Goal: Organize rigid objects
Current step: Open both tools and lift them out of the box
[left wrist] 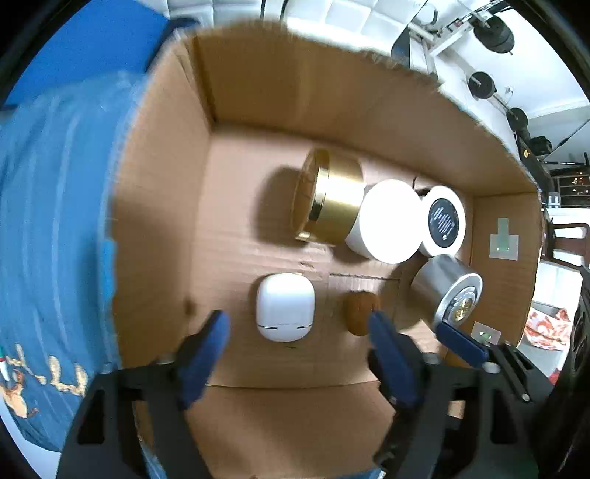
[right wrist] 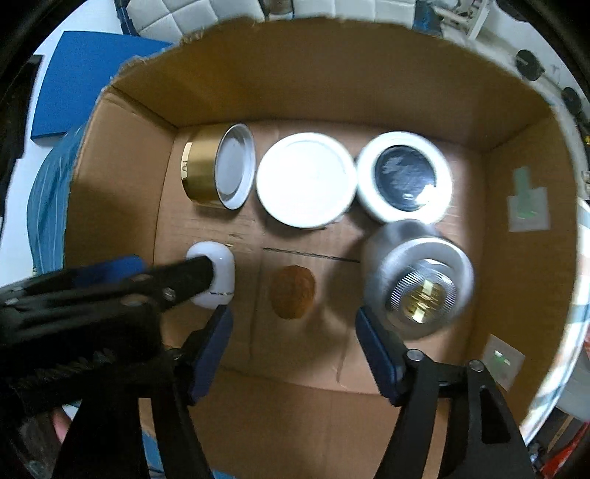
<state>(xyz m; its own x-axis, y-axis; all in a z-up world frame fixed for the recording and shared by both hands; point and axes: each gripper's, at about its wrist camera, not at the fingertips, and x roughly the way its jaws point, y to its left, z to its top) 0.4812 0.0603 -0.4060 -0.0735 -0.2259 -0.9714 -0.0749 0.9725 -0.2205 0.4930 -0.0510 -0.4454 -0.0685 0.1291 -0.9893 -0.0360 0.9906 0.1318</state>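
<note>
Both views look down into an open cardboard box (left wrist: 158, 228) (right wrist: 121, 206). On its floor lie a gold tin on its side (left wrist: 330, 195) (right wrist: 206, 171), a white round tin (left wrist: 389, 221) (right wrist: 306, 184), a white tin with a dark label (left wrist: 444, 221) (right wrist: 403, 177), a silver tin on its side (left wrist: 448, 291) (right wrist: 416, 283), a white earbud case (left wrist: 285, 311) (right wrist: 217, 274) and a brown walnut (left wrist: 359, 313) (right wrist: 293, 287). My left gripper (left wrist: 298, 324) is open and empty above the case. My right gripper (right wrist: 295, 324) is open and empty above the walnut.
A blue printed cloth (left wrist: 55, 239) lies left of the box. Green-and-white stickers (left wrist: 503, 239) (right wrist: 527, 210) mark the right wall. The left gripper's black body (right wrist: 110, 294) crosses the right wrist view. Weights and furniture (left wrist: 494, 33) stand behind the box.
</note>
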